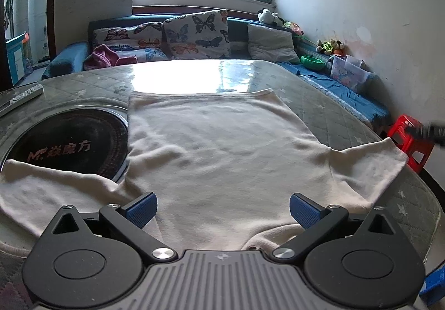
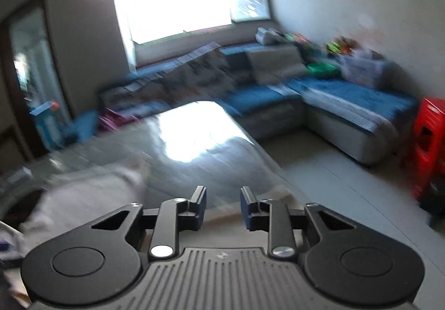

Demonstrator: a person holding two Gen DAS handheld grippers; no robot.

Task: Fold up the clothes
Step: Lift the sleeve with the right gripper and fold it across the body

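Note:
A cream short-sleeved shirt [image 1: 222, 148] lies spread flat on the table [image 1: 347, 121]. Its collar end is nearest me and its sleeves reach out left and right. My left gripper [image 1: 222, 205] hovers over the collar end, open wide, with its blue pads [image 1: 141, 208] apart and nothing between them. The right wrist view is blurred. There my right gripper [image 2: 223, 198] is a little open over the table's right edge, with nothing between its fingers. The shirt [image 2: 83, 198] shows to its left as a pale smear.
A black round hob [image 1: 69, 148] is set into the table at the left, partly under a sleeve. A remote control [image 1: 25, 96] lies at the far left. A blue sofa [image 1: 194, 40] with cushions stands behind, and a red stool [image 1: 411, 143] stands by the right edge.

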